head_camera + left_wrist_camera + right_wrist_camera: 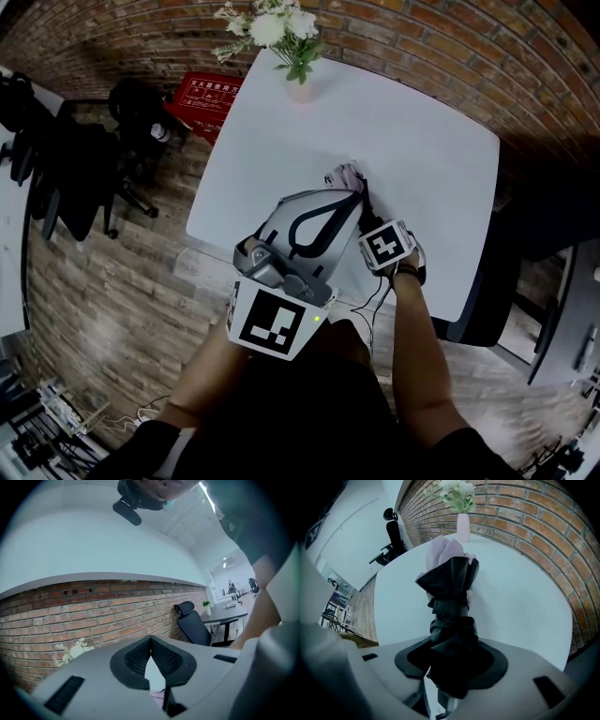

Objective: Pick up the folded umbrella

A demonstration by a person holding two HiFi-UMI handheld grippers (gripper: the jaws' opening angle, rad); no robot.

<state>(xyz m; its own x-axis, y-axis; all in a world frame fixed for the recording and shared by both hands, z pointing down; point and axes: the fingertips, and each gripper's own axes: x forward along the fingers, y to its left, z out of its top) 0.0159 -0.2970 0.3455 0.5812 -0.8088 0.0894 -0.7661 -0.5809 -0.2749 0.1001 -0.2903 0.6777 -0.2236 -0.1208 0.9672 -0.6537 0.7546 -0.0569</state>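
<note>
Right tool (452, 663) clamped on folded umbrella (447, 581) on table (525, 602), left tool (151, 638) closed, empty

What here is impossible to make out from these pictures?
Head view: most of the folded umbrella, covered by the left gripper and right gripper.
Right gripper view: the umbrella's handle end, buried between the jaws gripping it.
Head view: lettering on the red box, too small.
Left gripper view: most of the table, blocked by that gripper's body.
</note>
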